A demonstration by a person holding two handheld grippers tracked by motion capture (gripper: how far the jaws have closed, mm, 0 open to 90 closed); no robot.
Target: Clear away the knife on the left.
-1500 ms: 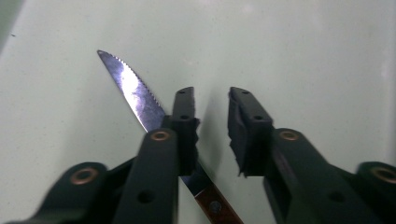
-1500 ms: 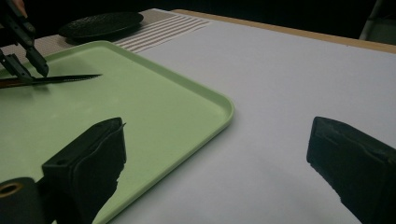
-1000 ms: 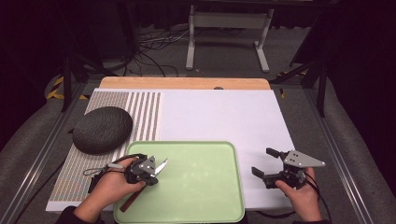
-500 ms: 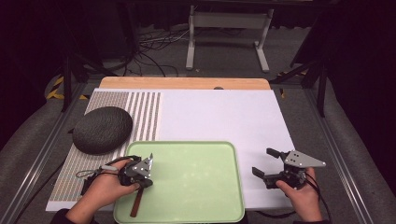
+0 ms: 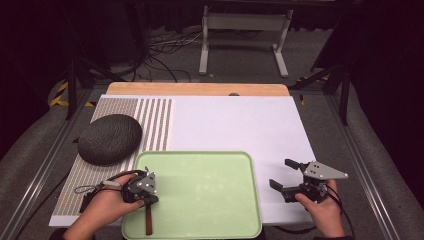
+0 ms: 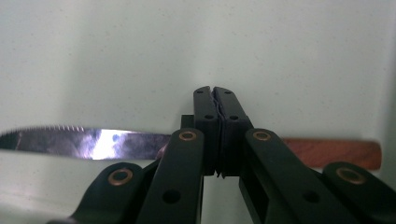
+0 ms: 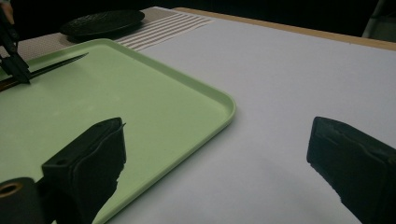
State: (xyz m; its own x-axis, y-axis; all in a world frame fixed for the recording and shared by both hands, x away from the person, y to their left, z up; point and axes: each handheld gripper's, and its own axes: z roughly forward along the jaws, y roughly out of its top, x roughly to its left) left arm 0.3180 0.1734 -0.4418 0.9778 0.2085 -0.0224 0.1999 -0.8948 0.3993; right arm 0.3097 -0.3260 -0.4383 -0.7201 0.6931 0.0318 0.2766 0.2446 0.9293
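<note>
A knife with a serrated blade [image 6: 88, 142] and a brown wooden handle [image 6: 336, 151] lies on the pale green tray [image 5: 210, 185], near its left side. My left gripper [image 5: 145, 192] is shut, its jaws pressed flat together [image 6: 215, 91] with nothing showing between them. Its tips come down over the knife where blade meets handle. The handle [image 5: 148, 220] sticks out toward the tray's near edge. In the right gripper view, that gripper [image 7: 14, 60] stands over the knife [image 7: 56, 65]. My right gripper [image 5: 280, 173] is open and empty over the white mat [image 7: 289, 79], right of the tray.
A dark textured plate [image 5: 110, 138] sits on the striped placemat [image 5: 155, 125] at the left, behind the tray. The white mat [image 5: 235, 125] stretches to a wooden table edge [image 5: 200, 89] at the back. Metal rails run along both sides.
The left hand has shifted slightly toward the tray's left edge. The blade that showed right of the gripper is now hidden under it, and the handle points more straight back. The right gripper has not moved.
</note>
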